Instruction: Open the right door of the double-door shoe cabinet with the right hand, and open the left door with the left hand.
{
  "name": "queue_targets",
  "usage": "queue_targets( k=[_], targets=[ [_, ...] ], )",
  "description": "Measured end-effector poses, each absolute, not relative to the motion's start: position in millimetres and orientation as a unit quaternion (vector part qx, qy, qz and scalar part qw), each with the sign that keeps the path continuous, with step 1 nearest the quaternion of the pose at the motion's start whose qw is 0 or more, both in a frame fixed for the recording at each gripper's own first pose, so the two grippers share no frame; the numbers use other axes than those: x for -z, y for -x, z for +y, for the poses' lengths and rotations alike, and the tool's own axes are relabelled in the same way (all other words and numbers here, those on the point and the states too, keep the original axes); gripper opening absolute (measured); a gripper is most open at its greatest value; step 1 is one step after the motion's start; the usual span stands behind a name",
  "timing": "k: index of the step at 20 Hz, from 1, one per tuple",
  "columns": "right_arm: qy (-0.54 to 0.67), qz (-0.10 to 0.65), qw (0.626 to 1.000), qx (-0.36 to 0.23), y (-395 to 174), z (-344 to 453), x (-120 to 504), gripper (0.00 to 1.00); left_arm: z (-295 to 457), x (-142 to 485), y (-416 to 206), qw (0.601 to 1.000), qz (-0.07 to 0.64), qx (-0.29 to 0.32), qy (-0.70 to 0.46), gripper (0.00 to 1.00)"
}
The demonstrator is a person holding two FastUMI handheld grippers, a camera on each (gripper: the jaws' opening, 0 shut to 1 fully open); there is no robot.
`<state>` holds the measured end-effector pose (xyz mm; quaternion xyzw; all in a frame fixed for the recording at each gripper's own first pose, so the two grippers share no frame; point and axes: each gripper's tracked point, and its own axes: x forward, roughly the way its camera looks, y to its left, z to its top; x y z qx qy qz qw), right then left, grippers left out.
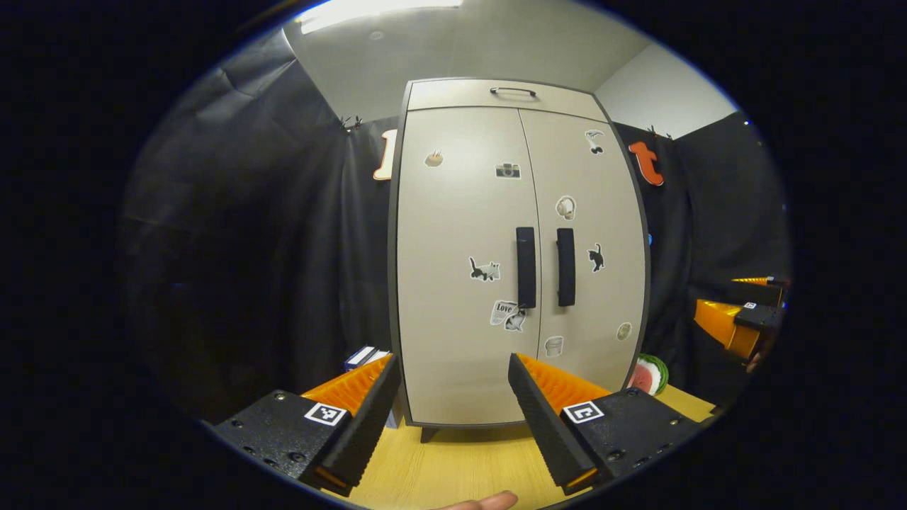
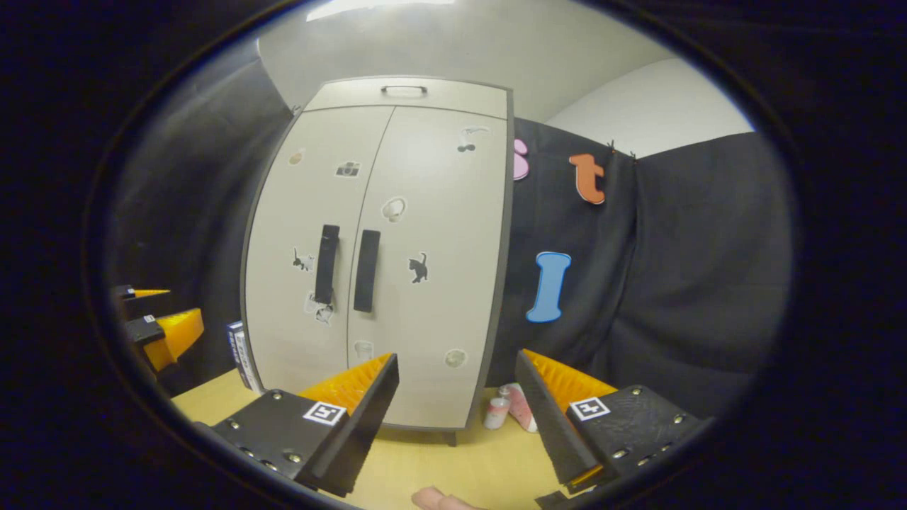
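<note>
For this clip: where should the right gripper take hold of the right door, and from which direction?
By the right door's handle, a tall vertical bar beside the centre seam. Likely best to come straight at the front, the open right gripper straddling it side to side, since the bar runs upright.

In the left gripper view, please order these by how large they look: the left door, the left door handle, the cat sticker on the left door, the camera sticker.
1. left door
2. left door handle
3. cat sticker
4. camera sticker, only slightly smaller than the cat
</note>
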<state>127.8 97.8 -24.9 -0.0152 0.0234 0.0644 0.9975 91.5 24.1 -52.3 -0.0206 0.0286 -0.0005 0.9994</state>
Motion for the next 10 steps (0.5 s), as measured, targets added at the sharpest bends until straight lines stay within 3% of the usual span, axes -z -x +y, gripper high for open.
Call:
queue_targets(
  k=[6,10],
  targets=[
    [0.002,0.031,0.996,-0.081,-189.8,143.1,9.5,0.95,23.1,67.8,-86.7,0.999,0.032,0.014,0.026,0.95],
    [-0.011,0.026,0.993,-0.116,-228.3,184.8,-11.5,0.99,29.5,74.1,-81.6,0.999,0.036,0.016,0.036,0.95]
  ],
)
